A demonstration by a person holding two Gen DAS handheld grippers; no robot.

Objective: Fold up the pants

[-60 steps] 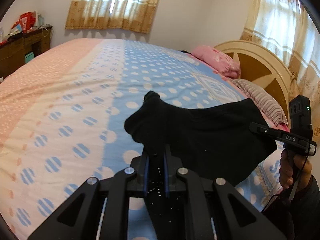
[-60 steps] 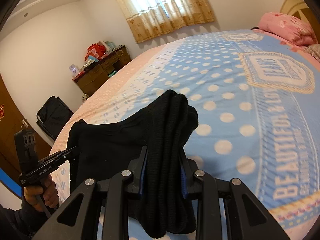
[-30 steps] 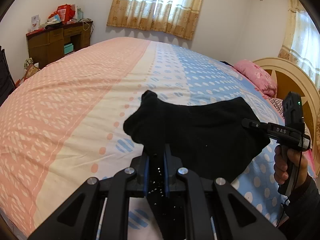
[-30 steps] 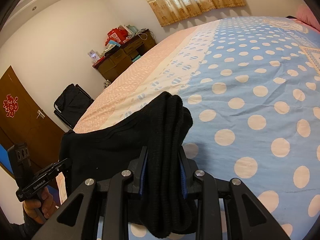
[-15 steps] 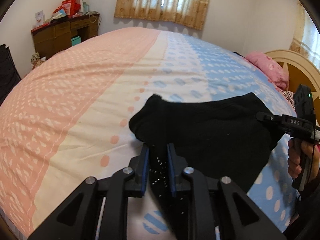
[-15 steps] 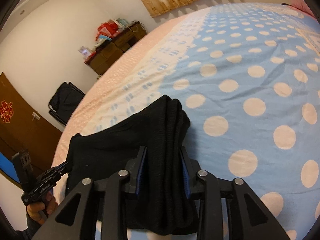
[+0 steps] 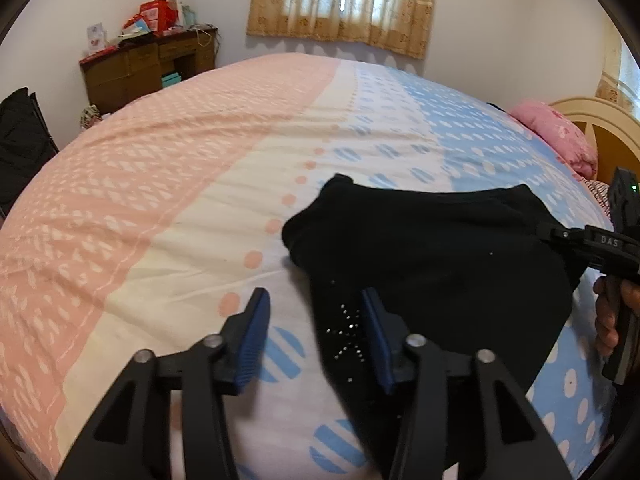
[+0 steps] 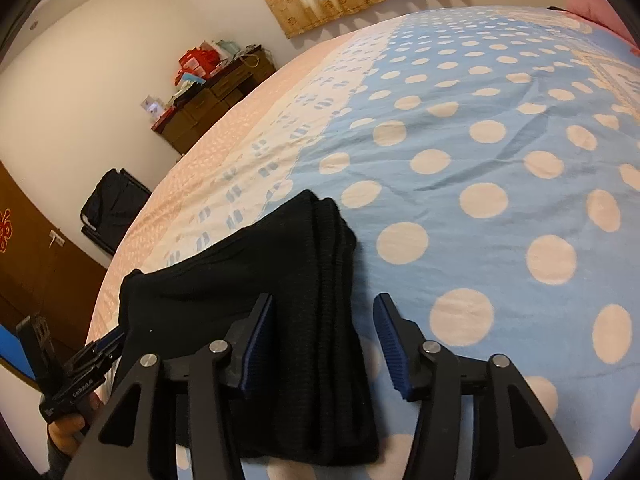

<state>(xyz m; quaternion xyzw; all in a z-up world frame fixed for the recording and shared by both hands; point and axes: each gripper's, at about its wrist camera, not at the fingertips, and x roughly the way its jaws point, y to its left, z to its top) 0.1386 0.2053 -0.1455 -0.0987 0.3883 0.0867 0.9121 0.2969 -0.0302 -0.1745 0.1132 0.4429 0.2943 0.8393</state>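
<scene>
Left wrist: hand-held gripper newly agape.

A wide bed fills the space ahead of the gripper, its cover banded pink to the left, cream in the middle and dotted blue to the right. Beyond it a curtained window glows with daylight in a white wall. Far left stands a dark wooden desk piled with red and pale clutter. Far right sit a pink pillow and a cream headboard. A brown door shows at the left edge.
</scene>
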